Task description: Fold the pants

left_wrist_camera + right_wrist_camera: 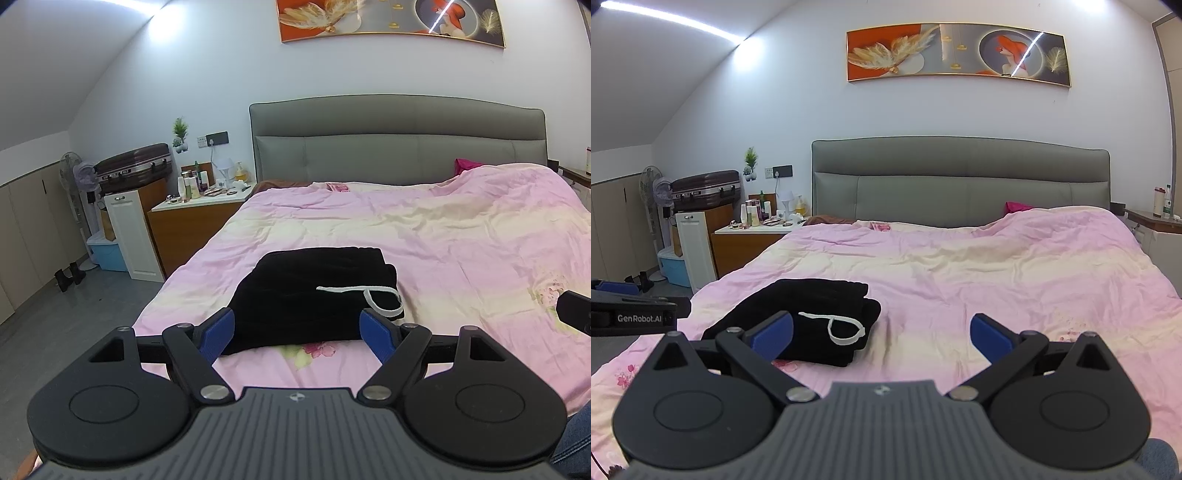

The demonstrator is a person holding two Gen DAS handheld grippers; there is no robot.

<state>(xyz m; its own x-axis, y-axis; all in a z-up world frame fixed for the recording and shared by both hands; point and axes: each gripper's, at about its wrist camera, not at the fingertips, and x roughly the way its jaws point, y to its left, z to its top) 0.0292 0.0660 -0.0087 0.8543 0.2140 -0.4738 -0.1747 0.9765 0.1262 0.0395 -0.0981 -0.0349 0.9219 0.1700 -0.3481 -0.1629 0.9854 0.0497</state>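
Pants (310, 299), black, folded, are lying on bed (461, 236), white drawstring (369, 295) showing on top. Left gripper (299, 330) and right gripper (882, 334) are hovering near, jaws spread wide, gripping nothing.

The pants (310, 295) are matt black plush cloth with a white woven drawstring (369, 295). The quilt (424, 236) is thin, creased pink cloth. The tongs (297, 328) have matt black plastic arms and blue textured pads (375, 328). The headboard (399, 147) looks like smooth grey leather.

Grey headboard (960, 181) (padded), white wall (775, 110), framed painting (956, 51) above.
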